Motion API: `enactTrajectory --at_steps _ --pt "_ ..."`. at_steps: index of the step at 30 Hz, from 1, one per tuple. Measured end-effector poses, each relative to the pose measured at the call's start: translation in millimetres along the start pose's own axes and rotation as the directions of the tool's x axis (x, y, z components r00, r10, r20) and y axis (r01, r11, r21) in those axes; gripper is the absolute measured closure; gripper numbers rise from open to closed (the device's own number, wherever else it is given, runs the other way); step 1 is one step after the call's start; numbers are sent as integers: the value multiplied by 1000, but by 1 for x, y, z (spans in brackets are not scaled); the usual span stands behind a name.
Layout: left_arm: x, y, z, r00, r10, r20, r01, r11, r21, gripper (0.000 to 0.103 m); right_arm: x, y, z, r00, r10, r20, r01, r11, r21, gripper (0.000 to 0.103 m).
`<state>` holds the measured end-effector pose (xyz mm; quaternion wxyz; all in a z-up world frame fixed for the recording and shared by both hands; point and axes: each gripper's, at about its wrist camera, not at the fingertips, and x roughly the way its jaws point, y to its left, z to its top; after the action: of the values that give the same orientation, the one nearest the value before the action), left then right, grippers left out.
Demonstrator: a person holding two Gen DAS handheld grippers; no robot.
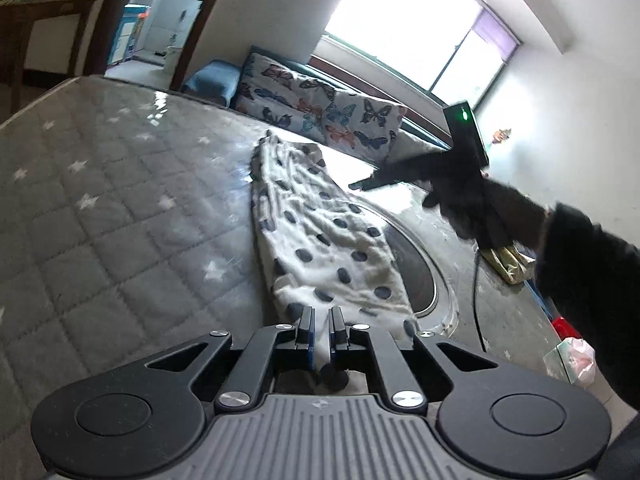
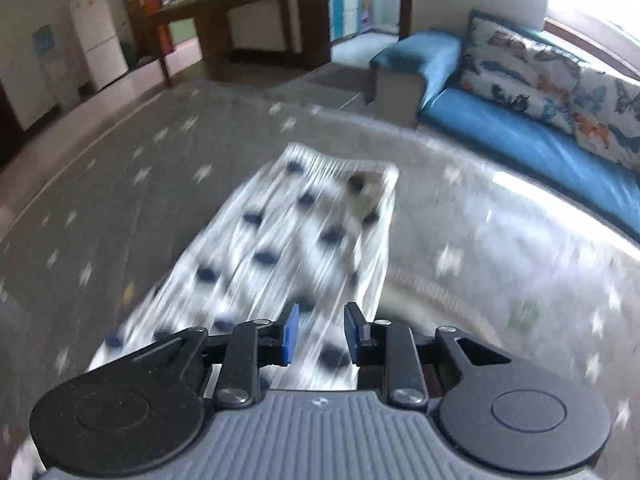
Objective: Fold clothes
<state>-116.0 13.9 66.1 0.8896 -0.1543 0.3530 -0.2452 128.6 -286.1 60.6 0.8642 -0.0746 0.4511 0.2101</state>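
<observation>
On the mattress [image 1: 100,200], left gripper [image 1: 320,332] pinches the lengthwise-stretched spotted garment [image 1: 320,240]; right gripper [image 2: 320,334] gapes.

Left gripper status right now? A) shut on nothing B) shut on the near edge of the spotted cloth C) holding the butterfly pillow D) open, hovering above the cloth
B: in the left wrist view the left gripper has its jaws pinched together, with the near edge of the spotted cloth running between them.
</observation>
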Motion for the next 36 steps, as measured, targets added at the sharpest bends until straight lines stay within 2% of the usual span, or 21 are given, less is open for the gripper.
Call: enactTrajectory --at_steps 3,6,9,11,14,18,20,25,29,33,36 --pt "17 -10 11 1000 -28 -7 28 999 34 95 -3 6 -23 1000 12 -21 -12 1000 -14 79" --pt "42 -12 21 998 -52 -32 53 998 41 95 -2 8 -41 999 -15 -33 14 1000 -19 79" --pt "65 -9 26 997 -35 -75 38 999 39 94 -4 6 -53 999 -39 -36 39 999 -1 79" --pt "79 -4 23 993 -24 -119 26 1000 17 94 -14 8 -57 998 -61 -10 61 998 -11 79" --pt "89 1 16 988 -8 -156 10 1000 9 94 -34 20 -63 999 -36 35 37 999 -38 78" --pt "80 3 9 991 -8 -137 7 1000 -7 88 -60 47 -76 997 27 67 -19 994 -110 74" --pt "69 1 9 994 -2 -109 1 1000 -10 81 -69 62 -86 996 60 69 -49 988 -150 69" --pt "44 -2 0 997 27 -71 -31 998 -46 57 -80 96 -106 984 163 72 -147 970 -195 67" --pt "36 1 -12 994 28 -108 -40 993 -107 55 -76 117 -121 981 190 45 -176 958 -226 66" --pt "29 -3 -20 992 -10 -128 -9 989 -148 55 -82 130 -135 985 168 39 -152 953 -263 66" --pt "23 -8 -26 990 -36 -139 12 986 -168 52 -102 136 -147 982 181 63 -157 948 -277 57"
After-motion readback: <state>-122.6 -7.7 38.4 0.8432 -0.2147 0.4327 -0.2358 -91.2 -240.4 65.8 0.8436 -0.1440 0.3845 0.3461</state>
